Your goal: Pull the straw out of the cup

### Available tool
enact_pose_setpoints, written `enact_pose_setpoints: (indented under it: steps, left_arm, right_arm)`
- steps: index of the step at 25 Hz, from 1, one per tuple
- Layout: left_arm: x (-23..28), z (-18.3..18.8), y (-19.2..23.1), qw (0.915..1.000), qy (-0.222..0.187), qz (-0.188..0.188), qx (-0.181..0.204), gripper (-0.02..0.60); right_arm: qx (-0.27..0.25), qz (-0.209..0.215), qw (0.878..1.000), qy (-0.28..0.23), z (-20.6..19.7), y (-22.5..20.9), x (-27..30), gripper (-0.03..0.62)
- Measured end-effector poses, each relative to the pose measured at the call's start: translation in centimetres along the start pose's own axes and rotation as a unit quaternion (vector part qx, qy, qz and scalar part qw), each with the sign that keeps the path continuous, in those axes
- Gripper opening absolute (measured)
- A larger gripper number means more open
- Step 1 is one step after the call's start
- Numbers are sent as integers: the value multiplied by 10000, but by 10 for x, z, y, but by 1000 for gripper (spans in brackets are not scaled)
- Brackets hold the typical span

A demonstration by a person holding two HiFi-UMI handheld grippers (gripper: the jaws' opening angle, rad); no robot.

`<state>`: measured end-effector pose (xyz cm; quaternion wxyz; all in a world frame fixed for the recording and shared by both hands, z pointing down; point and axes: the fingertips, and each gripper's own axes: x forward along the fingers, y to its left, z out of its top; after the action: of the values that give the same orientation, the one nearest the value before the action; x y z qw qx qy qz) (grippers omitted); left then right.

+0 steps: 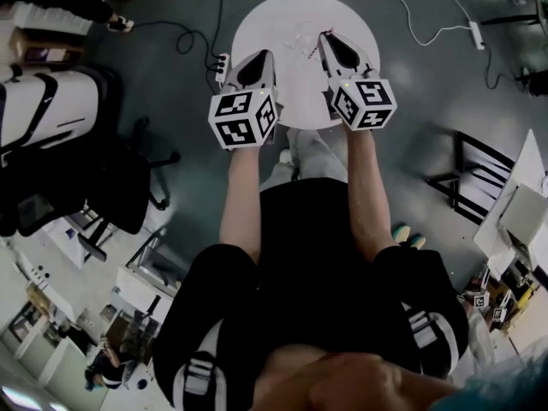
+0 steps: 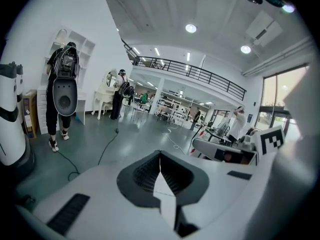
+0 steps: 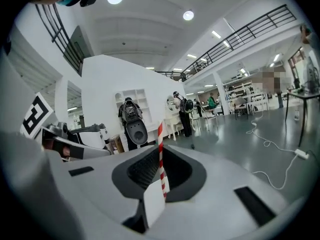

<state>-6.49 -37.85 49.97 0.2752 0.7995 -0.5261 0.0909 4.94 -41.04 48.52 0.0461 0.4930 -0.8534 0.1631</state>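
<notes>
One red-and-white striped straw point(image 3: 160, 134), pinched in my right gripper point(image 3: 159, 159) over the one round white worktop point(image 1: 282, 15), no cup that I can make out; left gripper point(image 2: 160, 169) pressed together on nothing; two grippers total; risk, I judge: the thin straw slips or kinks if the pinch shifts.

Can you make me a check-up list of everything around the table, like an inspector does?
Surface: white round table, below both grippers.
Job's things: red-and-white straw held upright in the right gripper; no cup can be made out.
Clutter: nothing seen.
Grippers: left gripper shut, nothing in it; right gripper shut on the straw.
Cables: white cable and black cable on the floor.
Surroundings: grey floor, black chair at the left.
</notes>
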Motion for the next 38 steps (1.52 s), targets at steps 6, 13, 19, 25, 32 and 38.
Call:
enact_pose_setpoints:
  steps: [6,13,19,25,32,38]
  left_arm:
    - [-49,6,-26,9979,-620,-158,103,9]
    - [-106,19,-41,9886,-1437,-273,344,9]
    - [-140,19,-50,9807,-1873,-128,553,9]
    - [-155,22,-39,9781,-2024,29,487,9]
    - [-158,22,-33,9781,-2025,-21,481,9]
    - [-149,23,-41,9793,-1972,-172,432,9]
  right_arm:
    - [-638,94,9977,-205,22,43,-46,35]
    - [-1071,-174,9926,-548,45,75,-92,34]
    - [-1266,-185,9881,-849,60,98,-122,34]
    - [-1393,-76,9867,-834,61,115,-126,34]
    - [-1461,-123,9863,-759,53,124,-126,34]
    - [-1478,-257,9858,-756,58,116,-135,34]
